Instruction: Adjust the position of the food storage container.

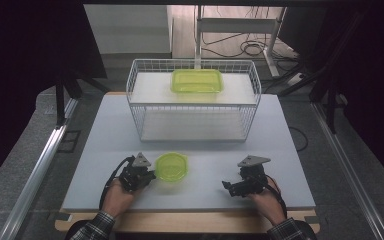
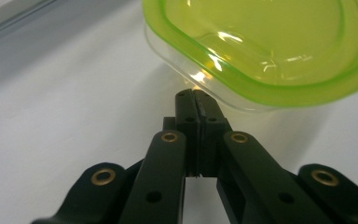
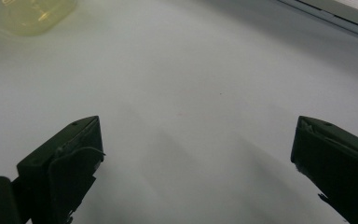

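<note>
Left gripper view puts the green-lidded container (image 2: 270, 42) just beyond the pressed-together fingers (image 2: 186, 105) of the left gripper (image 2: 196, 95), while the right gripper (image 3: 196, 140), fingers apart, lies farther off.

The setting is a lab or test bay arranged for recorded handling trials, not a home or kitchen. A plain white worktop (image 1: 190, 150) occupies the centre of the frame, bare except for a few staged items: a wire basket (image 1: 193, 100) at the upper centre and two green containers. Dark curtains (image 1: 25, 75) enclose the left and right edges. Metal rails (image 1: 40, 165) run diagonally along both sides of the worktop at floor level. In the upper right, loose cables (image 1: 252, 48) lie on the floor beside a white metal frame (image 1: 275, 35). The floor is grey carpet (image 1: 10, 185).
</note>
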`<state>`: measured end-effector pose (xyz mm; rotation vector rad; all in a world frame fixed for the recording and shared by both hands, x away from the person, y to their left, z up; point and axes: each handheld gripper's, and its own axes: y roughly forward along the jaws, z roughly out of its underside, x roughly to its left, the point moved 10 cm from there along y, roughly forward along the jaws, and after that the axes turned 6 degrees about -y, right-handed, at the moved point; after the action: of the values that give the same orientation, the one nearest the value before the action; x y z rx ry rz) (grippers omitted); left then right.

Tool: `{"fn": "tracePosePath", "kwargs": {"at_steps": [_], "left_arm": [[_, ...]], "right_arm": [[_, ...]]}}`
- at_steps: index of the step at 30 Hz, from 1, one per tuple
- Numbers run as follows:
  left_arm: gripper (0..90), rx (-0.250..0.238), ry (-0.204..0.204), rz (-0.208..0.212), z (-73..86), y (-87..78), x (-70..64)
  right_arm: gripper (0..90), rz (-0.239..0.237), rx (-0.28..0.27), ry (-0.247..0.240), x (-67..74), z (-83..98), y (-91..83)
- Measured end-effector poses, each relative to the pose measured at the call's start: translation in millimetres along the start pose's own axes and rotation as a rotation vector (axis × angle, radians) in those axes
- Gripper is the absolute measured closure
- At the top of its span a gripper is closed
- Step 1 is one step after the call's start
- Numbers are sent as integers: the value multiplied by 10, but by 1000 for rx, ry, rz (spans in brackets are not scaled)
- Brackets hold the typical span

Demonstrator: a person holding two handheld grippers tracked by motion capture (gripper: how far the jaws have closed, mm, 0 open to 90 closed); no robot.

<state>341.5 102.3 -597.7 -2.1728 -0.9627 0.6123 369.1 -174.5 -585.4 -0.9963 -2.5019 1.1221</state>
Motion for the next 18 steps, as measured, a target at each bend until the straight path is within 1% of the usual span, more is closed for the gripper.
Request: {"fn": "tracePosePath", "kwargs": {"at_steps": [1,3,5,9,12,15,18], "left_arm": [[895,2,3,9,-10,19,-38],[895,4,20,12,-26,45,-73],[895,3,22,22,-48,74,-121],[894,0,38,39,-105,130,-218],[892,-7,53,43,-160,176,-283],[890,-10,62,41,-203,215,-312],[882,-9,63,39,-204,221,-310]], "right_arm": [[23,0,0,-2,3,0,3],[23,-3,2,1,12,2,13],[23,-6,7,-4,16,9,18],[23,-9,6,-5,26,8,27],[23,-10,8,-5,31,10,31],[23,-13,10,-4,37,12,35],[23,-15,8,-7,40,11,37]]}}
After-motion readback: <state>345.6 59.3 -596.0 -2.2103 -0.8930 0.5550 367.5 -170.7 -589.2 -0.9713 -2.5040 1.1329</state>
